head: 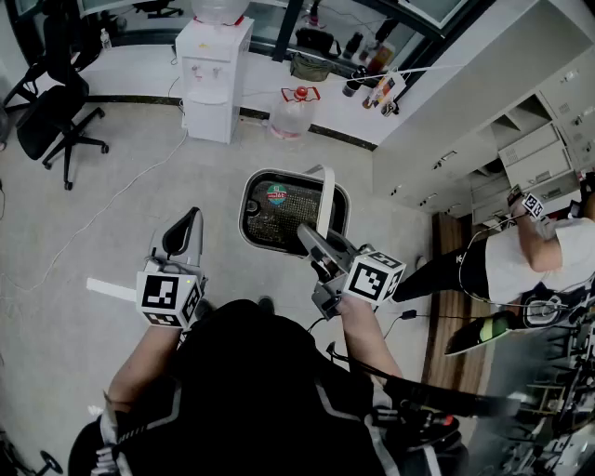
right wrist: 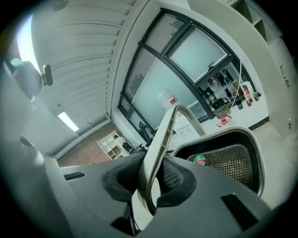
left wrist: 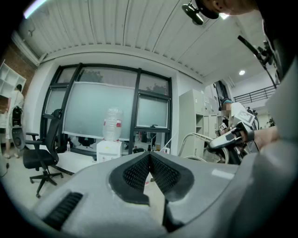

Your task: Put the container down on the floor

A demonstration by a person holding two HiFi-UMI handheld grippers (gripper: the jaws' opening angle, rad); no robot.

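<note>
The water bottle (head: pixel 220 9) on the dispenser (head: pixel 212 79) is cut off at the top edge. The label (head: pixel 277 194) in the container (head: pixel 246 206) is too small to read; the right gripper (head: pixel 311 240) hides part of its rim.

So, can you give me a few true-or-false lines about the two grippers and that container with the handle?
1. The right gripper is clamped on the container's handle. True.
2. The left gripper grips the handle too. False: its jaws are together on nothing, off to the side of the container.
3. The container has nothing in it. False: a round red-and-green item shows inside, against the mesh.
4. A white water dispenser stands beyond the container. True.
5. The black office chair lies tipped over. False: it stands upright on its wheeled base.
</note>
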